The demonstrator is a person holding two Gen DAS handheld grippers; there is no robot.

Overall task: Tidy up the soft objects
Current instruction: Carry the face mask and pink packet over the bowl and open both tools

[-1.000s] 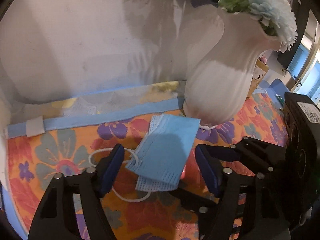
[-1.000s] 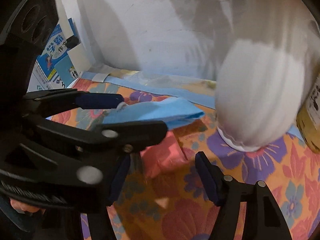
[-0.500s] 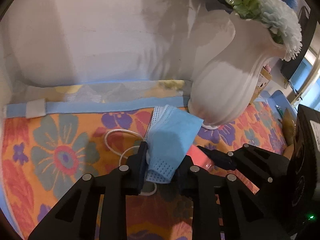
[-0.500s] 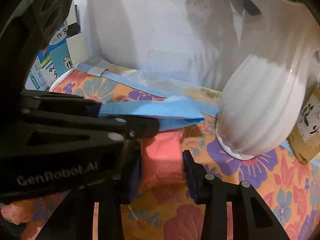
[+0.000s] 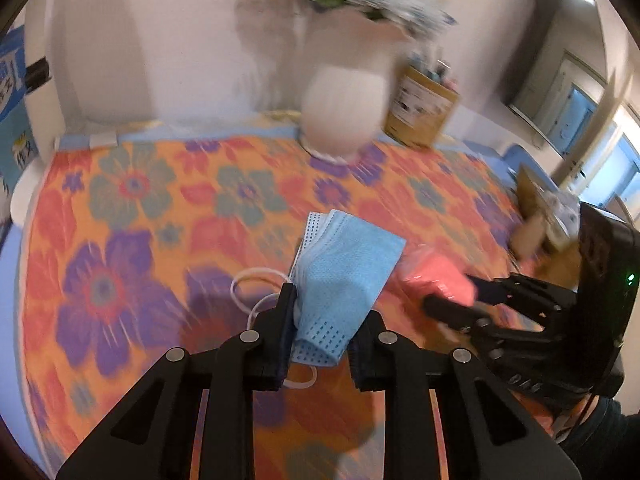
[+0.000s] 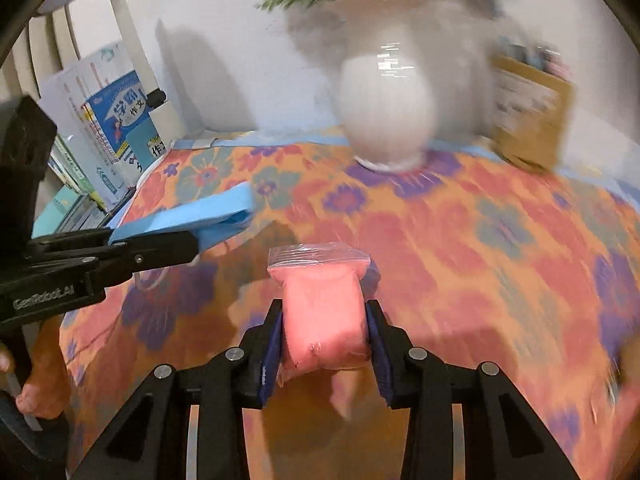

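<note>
Soft things here are two: a blue face mask (image 5: 344, 272) and a pink bag (image 6: 322, 312), each held up above the flowered tablecloth (image 5: 132, 216) that fills most of both views. A white vase (image 5: 344, 116) of flowers stands at upper centre of each frame, blurred, with a cardboard box (image 5: 420, 112) to its right against the wall.

The left gripper (image 5: 322, 334) is clamped on the lower end of the mask, low in the centre of its view; most of the mask juts out unsupported and white ear loops (image 5: 260, 292) dangle beneath. Those loops could snag on a finger or drag across the cloth, and the thin fabric could slide out, since only an edge is pinched.

The right gripper (image 6: 323, 338) squeezes the pink bag at its middle, lower centre of its view. A tight squeeze on a sealed plastic bag could burst it or pop its clear top, and the slick film could slip.

Both grippers sit close together in front of the vase; a careless swing could knock it over.
</note>
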